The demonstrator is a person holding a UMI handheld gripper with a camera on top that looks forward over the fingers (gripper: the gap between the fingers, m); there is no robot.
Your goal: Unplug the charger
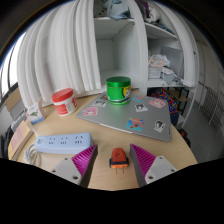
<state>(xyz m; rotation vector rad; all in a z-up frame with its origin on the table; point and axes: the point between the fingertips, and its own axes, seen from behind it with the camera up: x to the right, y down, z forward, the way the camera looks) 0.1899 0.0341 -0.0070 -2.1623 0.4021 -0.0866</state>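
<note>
A small orange and black charger (118, 157) lies on the wooden table (110, 140), its two metal prongs pointing back toward me. It sits between my fingers with a gap on each side. My gripper (113, 162) is open, with the left pad (82, 157) and the right pad (146, 158) flanking the charger. A white power strip (62, 142) lies just ahead to the left of the left finger, with a blue part at its left end. The charger is not in the strip.
A grey laptop (125, 115) covered in stickers lies shut beyond the fingers. A red jar (64, 100) and a green jar (118, 90) stand behind it. White shelving (120, 40) rises at the back.
</note>
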